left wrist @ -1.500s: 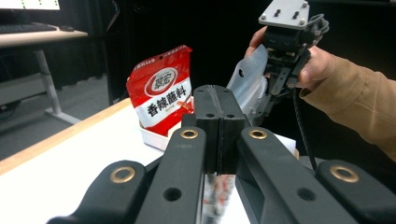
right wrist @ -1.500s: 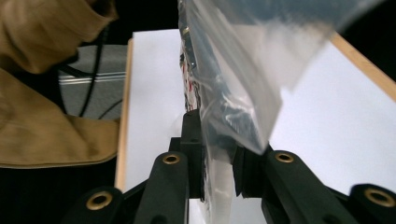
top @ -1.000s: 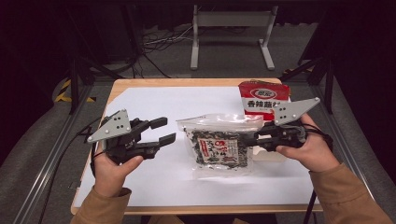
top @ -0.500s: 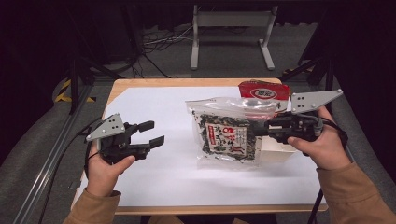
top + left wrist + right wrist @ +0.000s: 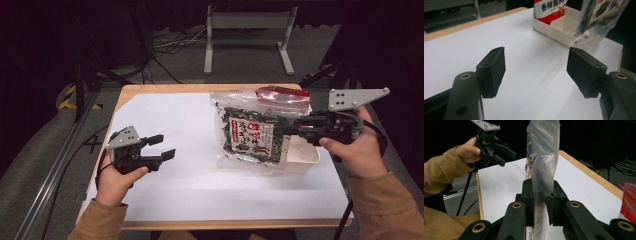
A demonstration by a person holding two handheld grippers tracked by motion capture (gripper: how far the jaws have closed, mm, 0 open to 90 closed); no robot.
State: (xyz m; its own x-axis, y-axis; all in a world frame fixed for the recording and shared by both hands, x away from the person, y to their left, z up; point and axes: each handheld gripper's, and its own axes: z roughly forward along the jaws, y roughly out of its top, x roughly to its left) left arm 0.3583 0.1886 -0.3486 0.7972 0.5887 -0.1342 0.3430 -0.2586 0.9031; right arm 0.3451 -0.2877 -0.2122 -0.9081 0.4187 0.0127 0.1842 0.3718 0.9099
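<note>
Now we keep the right gripper [image 5: 287, 126] clamped on the clear plastic bag of dark dried seaweed [image 5: 252, 137], hanging over the white tray [image 5: 306, 155] at the table's right, while the left gripper [image 5: 162, 147], its jaws just opened and empty, stays clear.

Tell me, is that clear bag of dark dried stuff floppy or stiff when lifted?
Probably floppy: the clear bag hangs from the right gripper, pinched by one edge. Likely light and perhaps slippery: its film looks thin, crinkled and glossy.
</note>
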